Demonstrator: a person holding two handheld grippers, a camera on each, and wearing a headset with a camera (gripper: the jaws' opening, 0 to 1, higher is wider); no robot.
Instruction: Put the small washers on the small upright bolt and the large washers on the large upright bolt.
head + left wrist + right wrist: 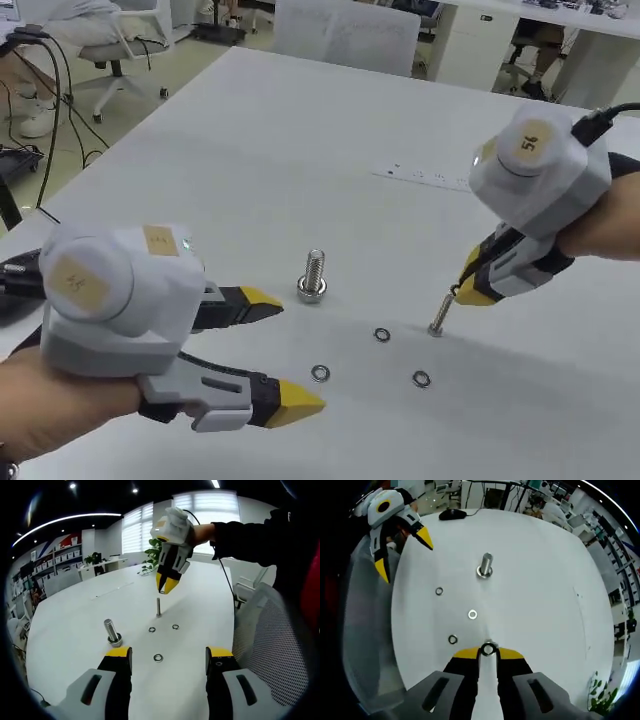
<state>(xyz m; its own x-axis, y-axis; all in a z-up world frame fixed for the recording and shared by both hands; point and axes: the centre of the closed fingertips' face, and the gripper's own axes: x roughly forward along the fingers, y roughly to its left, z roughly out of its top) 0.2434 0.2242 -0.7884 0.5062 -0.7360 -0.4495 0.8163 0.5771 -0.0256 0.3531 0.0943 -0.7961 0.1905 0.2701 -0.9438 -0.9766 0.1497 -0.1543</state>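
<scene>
While the left hand-held gripper (290, 352) idles released, the right hand-held gripper (468, 290) pinches what looks like a washer (487, 650). It hangs over the small bolt (440, 315) for threading.

Both are rocking the same look: the left gripper (285, 350) and right gripper (465, 292) are wearing chunky light-grey plastic shells, with black jaws running out into yellow tips. Each is sporting a round tan sticker (533, 142) with scribbled digits, and the left one is also showing a square tan label (158, 240). A black cable (605, 117) is coming off the right shell, and a black sleeve (245, 535) is covering that arm.
</scene>
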